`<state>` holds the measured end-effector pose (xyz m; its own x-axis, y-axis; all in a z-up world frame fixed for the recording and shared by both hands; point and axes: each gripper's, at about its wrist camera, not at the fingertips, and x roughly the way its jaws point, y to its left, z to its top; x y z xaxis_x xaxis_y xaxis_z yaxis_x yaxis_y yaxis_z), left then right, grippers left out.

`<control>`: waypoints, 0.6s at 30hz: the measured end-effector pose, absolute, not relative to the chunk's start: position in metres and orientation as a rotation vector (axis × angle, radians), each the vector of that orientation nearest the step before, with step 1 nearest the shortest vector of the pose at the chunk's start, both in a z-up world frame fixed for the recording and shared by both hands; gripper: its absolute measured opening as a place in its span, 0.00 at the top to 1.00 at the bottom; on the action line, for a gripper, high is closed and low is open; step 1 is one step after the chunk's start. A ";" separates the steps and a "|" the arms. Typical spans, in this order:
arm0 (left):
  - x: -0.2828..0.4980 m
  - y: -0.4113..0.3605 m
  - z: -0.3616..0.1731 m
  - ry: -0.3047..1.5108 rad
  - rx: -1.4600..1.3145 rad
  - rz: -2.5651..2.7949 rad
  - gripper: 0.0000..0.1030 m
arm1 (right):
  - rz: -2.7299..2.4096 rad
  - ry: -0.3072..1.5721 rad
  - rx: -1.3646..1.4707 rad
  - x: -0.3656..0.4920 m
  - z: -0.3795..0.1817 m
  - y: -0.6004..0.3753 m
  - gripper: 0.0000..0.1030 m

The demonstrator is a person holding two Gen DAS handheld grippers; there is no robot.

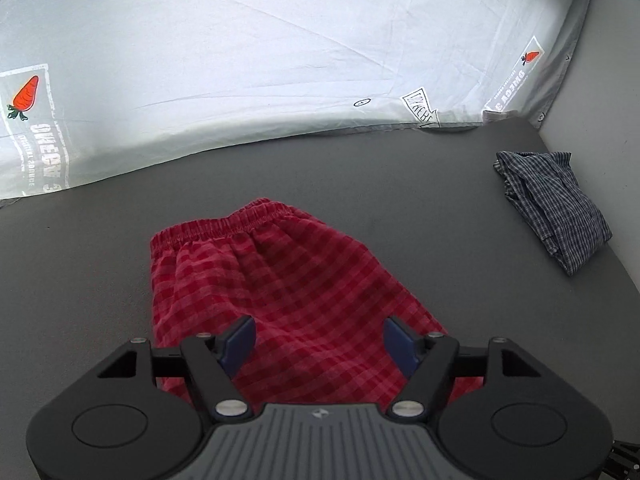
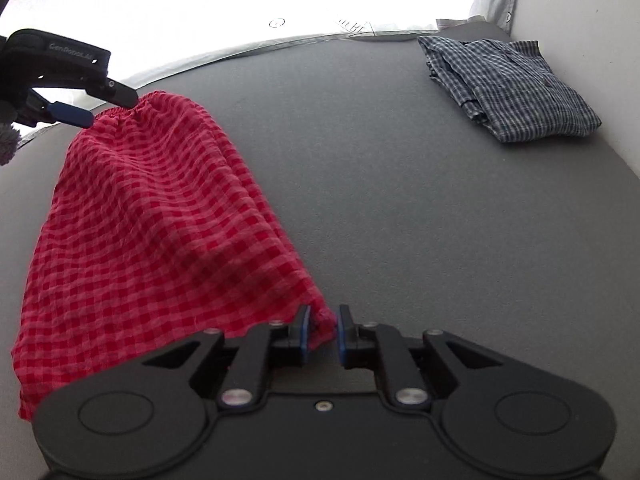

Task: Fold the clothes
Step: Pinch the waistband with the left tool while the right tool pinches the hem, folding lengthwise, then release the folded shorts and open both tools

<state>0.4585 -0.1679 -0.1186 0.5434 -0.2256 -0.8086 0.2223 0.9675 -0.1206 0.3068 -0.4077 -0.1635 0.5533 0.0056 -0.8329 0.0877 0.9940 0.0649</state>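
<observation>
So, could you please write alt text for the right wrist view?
The right gripper pinches a corner of red checked shorts spread on a grey surface. The left gripper hovers at their waistband; a folded blue plaid shirt lies far right.

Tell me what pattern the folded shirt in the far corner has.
The folded shirt has a small blue and white plaid check, clearest in the right wrist view.
</observation>
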 end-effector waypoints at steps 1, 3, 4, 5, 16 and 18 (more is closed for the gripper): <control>0.449 -0.157 -0.120 0.974 -0.005 -0.245 0.30 | -0.048 0.983 0.109 0.307 -0.164 -0.409 0.78; 0.431 -0.136 -0.123 1.004 -0.008 -0.205 0.30 | -0.046 0.981 0.120 0.307 -0.166 -0.410 0.74; 0.422 -0.125 -0.125 1.031 -0.018 -0.188 0.30 | -0.045 0.980 0.126 0.307 -0.166 -0.411 0.73; 0.411 -0.114 -0.130 1.061 -0.035 -0.172 0.30 | -0.045 0.979 0.132 0.308 -0.167 -0.412 0.70; 0.320 -0.083 -0.180 1.218 -0.268 -0.169 0.31 | -0.035 0.977 0.192 0.310 -0.176 -0.422 0.55; 0.318 -0.088 -0.181 1.213 -0.294 -0.202 0.32 | -0.021 0.991 0.201 0.313 -0.182 -0.421 0.57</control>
